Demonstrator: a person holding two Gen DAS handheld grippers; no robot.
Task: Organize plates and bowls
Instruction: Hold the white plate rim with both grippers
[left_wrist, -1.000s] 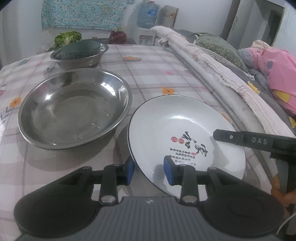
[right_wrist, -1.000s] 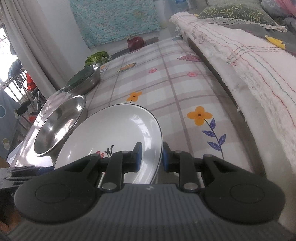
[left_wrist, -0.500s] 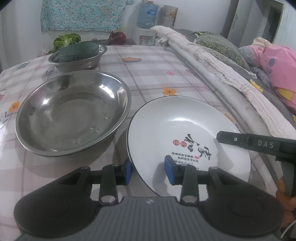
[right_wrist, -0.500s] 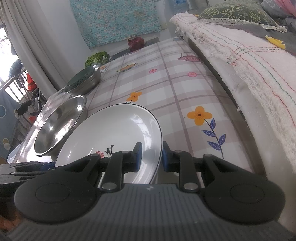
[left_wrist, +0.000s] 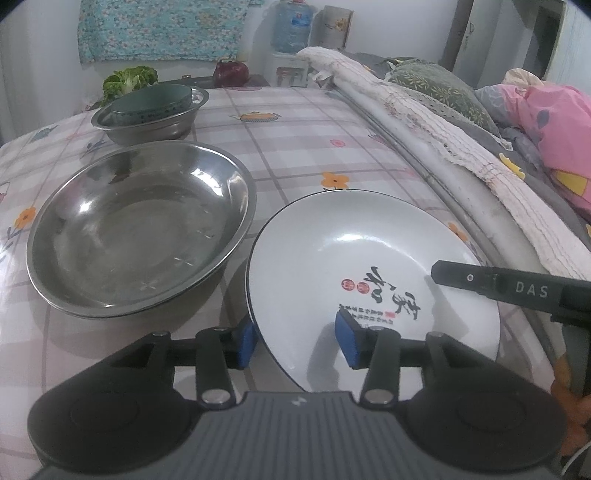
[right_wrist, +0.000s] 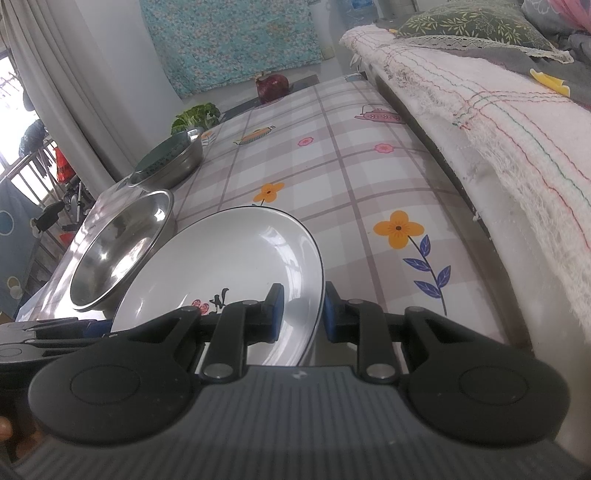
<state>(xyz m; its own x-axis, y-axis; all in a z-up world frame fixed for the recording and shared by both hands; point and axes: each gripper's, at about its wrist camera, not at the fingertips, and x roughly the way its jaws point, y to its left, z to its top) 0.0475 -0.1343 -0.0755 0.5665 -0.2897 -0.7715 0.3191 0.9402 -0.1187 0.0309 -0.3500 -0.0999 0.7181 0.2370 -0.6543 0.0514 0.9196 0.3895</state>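
Observation:
A white plate (left_wrist: 354, 258) with a black rim and red-and-black writing sits tilted over the flowered tablecloth (left_wrist: 303, 140). My right gripper (right_wrist: 304, 314) is shut on the plate's (right_wrist: 229, 266) near right rim. Its finger (left_wrist: 480, 280) shows over the plate in the left wrist view. My left gripper (left_wrist: 295, 341) straddles the plate's near left rim with its jaws opening, and the blue pads (left_wrist: 347, 341) stand clear of the rim. A large steel bowl (left_wrist: 136, 229) stands empty to the left. Farther back a small steel bowl (left_wrist: 147, 125) holds a green bowl (left_wrist: 151, 101).
Leafy greens (left_wrist: 129, 79) and a dark red vegetable (left_wrist: 231, 72) lie at the table's far end, with a water bottle (left_wrist: 293, 26) behind them. A bed with a fringed blanket (left_wrist: 443, 122) and pink bedding (left_wrist: 554, 122) runs along the table's right edge.
The left gripper's jaws have spread apart around the plate's rim. The right gripper and the plate have stayed where they were.

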